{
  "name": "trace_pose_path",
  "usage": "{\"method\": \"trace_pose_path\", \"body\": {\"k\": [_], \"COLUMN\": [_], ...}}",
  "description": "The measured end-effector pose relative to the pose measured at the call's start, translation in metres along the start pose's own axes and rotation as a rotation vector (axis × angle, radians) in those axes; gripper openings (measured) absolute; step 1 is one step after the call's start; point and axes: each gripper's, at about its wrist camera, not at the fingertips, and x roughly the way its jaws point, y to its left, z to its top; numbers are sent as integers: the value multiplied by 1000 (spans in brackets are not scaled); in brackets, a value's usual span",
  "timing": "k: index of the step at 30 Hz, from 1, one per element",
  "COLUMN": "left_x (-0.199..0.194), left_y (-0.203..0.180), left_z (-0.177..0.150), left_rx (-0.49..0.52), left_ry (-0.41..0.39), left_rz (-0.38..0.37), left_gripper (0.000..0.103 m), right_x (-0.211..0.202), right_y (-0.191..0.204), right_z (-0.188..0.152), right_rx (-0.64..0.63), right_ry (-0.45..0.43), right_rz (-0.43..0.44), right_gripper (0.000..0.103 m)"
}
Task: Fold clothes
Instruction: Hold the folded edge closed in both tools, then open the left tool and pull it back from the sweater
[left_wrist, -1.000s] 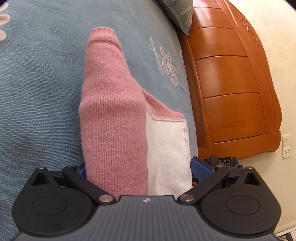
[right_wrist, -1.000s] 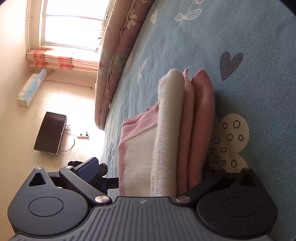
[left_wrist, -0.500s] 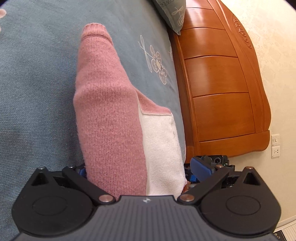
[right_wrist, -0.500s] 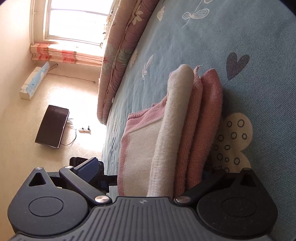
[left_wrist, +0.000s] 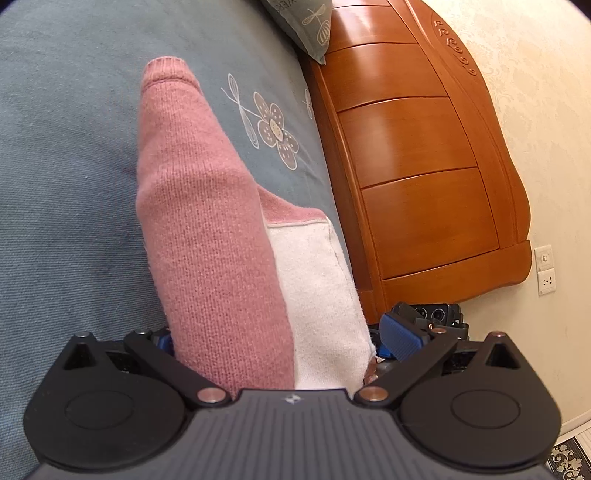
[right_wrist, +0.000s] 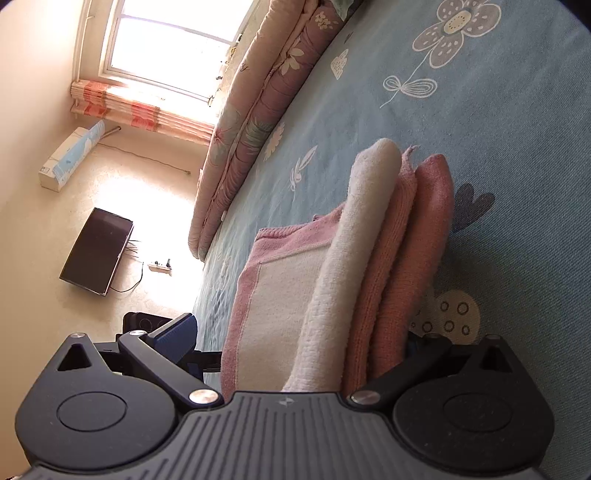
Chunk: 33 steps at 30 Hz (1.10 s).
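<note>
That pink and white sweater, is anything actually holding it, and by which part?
Both. The left gripper spans the folded sweater at one end, the right gripper at another edge; whether they are clamped is hidden.

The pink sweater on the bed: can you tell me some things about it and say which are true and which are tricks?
1. The sweater is pink and white. True.
2. It lies on a blue bedcover with flowers. True.
3. It is spread out flat, not folded. False: it is folded into layers.
4. The headboard is metal. False: it is wood.
5. The left gripper has sweater between its fingers. True.
</note>
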Motion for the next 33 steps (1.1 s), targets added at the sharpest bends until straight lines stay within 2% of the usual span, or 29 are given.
{"method": "trace_pose_path", "body": {"k": [3,11,19,24,29,33], "left_x": [5,59,141,183,212,219], "left_y": [-3,-26,-46,-57,-60,-47], "left_z": [-1,20,49,63,65,56], "left_rx": [19,78,121,142,150,145], "left_ry": [18,82,160,182,208,240], "left_rz": [-6,-38,-87,-107,-119,-79], "left_gripper": [101,101,101,101,101,101], "right_x": [-14,-60,-116,-141,-158,-162], "right_y": [-3,-20,-51,-72,-86,-99], "right_z": [10,51,102,129,144,139], "right_rx": [-7,-31,-42,-38,-38,-32], "right_ry": [-21,-86,-182,-227,-260,-284], "right_rz": [-4,-33,-97,-138,-186,-279], "right_gripper": [103,103,103,103,103,103]}}
